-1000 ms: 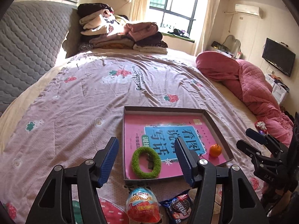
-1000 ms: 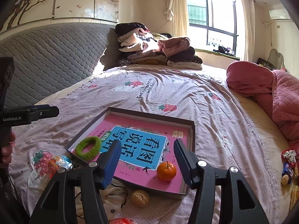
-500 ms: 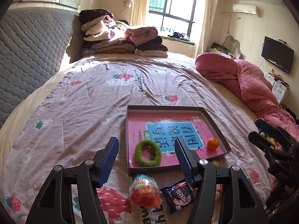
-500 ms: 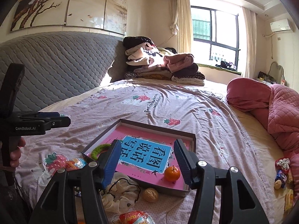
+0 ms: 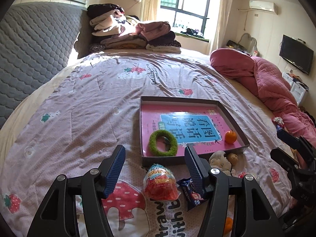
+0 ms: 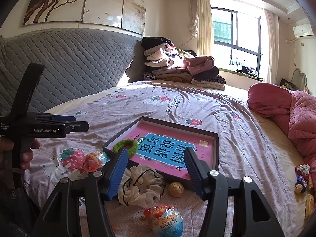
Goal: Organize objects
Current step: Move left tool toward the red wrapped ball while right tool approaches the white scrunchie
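While most items wait outside it, the box lid near the bed's foot edge holds only a green hair ring and a small orange. Left on the bed: egg toy, snack packet, cream scrunchie, walnut. Left hand-held gripper: jaws wide, empty. Right hand-held gripper: likewise, above the scrunchie.

The bed, under a strawberry-print cover, carries a shallow box, a wrapped egg, a snack packet, a cream scrunchie and walnut beside it, folded clothes, a pink quilt.
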The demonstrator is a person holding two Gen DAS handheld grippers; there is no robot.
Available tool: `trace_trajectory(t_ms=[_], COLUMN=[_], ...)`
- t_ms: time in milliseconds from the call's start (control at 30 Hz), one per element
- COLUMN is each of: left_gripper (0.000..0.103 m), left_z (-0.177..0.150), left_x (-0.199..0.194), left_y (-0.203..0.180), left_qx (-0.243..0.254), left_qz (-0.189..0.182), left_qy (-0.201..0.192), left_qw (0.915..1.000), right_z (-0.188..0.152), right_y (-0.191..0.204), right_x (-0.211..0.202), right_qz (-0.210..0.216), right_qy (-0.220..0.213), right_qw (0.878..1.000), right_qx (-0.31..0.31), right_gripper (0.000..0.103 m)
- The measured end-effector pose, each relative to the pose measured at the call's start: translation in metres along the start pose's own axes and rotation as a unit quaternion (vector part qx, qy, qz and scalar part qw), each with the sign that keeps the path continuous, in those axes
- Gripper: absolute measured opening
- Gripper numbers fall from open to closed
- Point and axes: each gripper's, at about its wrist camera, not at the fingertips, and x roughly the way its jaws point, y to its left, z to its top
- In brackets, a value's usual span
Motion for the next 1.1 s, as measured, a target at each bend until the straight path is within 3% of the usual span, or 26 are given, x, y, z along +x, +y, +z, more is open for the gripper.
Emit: trace_trajectory(t_ms=[1100], left_gripper=[0.064], left_z=[-0.053], left_x=[0.002], left_y=[-0.006], left_qx=[0.001], left_qz=[-0.01], left_qy=[0.055], left_qw=[0.9984], right_z=[-0.045], right_y=[0.045], right_x=[0.014], right_qz=[0.028], right_qy=[0.078], right_qw=[0.997], right_qx=[0.002], right_gripper=[0.059])
